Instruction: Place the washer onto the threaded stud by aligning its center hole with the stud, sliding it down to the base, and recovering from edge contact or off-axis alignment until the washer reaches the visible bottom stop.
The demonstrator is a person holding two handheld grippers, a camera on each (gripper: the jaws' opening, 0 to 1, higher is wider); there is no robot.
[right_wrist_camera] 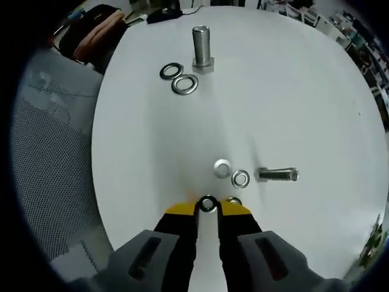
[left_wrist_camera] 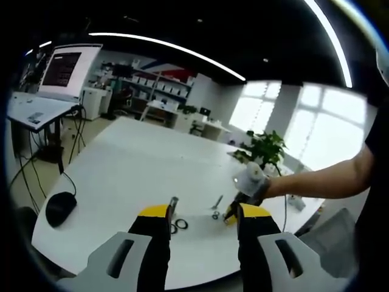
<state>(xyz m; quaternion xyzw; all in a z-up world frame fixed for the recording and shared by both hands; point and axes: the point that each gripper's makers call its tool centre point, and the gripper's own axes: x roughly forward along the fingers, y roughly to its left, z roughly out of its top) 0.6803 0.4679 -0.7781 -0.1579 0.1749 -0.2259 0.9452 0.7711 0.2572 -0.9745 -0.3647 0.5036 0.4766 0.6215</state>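
On the white table point(right_wrist_camera: 140, 152), the upright threaded stud point(right_wrist_camera: 202, 47) stands bare at my right gripper's twelve o'clock, two loose washers point(right_wrist_camera: 179, 78) just beside its base at about eight o'clock.

My right gripper point(right_wrist_camera: 208, 205) is clamped on a washer point(right_wrist_camera: 208, 204), so alignment and seating remain, I judge. My left gripper point(left_wrist_camera: 202, 214) hangs apart over open tabletop; the edge lies close.

Round white table point(right_wrist_camera: 304, 91), upright threaded steel stud point(right_wrist_camera: 202, 48) near far edge with two steel washers point(right_wrist_camera: 178, 78) beside, lying bolt point(right_wrist_camera: 277, 174) and two small washers point(right_wrist_camera: 231, 173) near the close edge
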